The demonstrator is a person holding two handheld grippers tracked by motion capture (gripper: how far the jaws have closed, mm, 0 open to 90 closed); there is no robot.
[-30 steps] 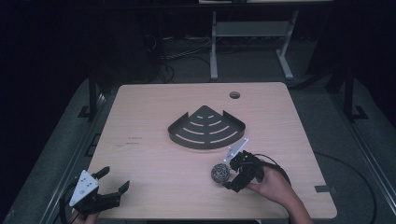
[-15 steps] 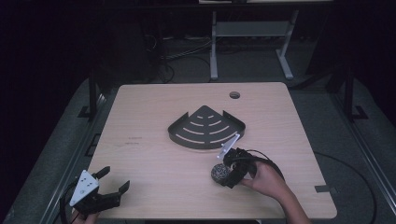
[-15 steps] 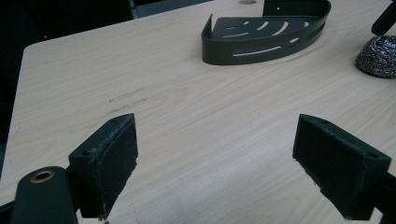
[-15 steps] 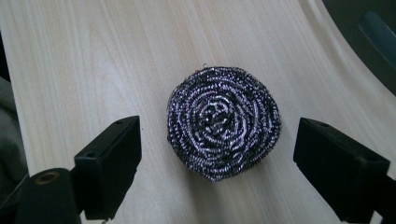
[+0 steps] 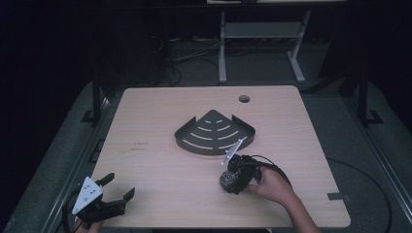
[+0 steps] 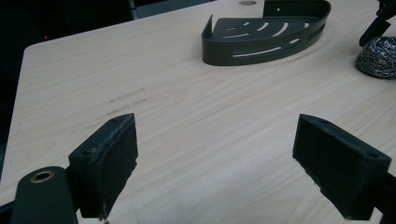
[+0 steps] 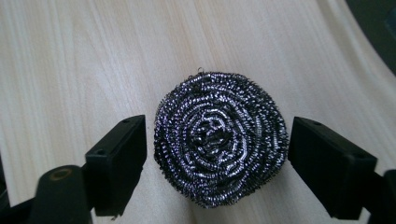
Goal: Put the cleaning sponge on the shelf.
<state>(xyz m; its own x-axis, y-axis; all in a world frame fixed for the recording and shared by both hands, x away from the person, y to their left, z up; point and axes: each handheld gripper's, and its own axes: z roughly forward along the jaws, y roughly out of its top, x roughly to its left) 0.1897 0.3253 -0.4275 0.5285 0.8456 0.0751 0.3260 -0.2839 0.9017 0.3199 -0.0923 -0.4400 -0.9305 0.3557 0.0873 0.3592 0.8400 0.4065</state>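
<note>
A round steel-wool scourer (image 7: pixel 219 137) lies on the wooden table (image 5: pixel 160 121), right of centre near the front (image 5: pixel 230 180). My right gripper (image 7: pixel 217 161) is open, one jaw on each side of the scourer with small gaps, pointing down at it (image 5: pixel 234 180). A dark quarter-round slotted rack (image 5: pixel 214 132) sits at the table's middle, just beyond the scourer. My left gripper (image 5: pixel 114 194) rests open over the front left corner with nothing between its jaws (image 6: pixel 217 163). In the left gripper view the rack (image 6: pixel 266 30) and scourer (image 6: pixel 379 57) lie far ahead to the right.
A round cable hole (image 5: pixel 244 98) is in the table's far right part. A metal stand (image 5: pixel 257 39) is on the floor beyond the table. Cables trail on the floor to the right. A faint scuff mark (image 5: pixel 140 145) lies left of the rack.
My right gripper has come down and forward over the scourer, its jaws now straddling it. The left gripper has barely moved.
</note>
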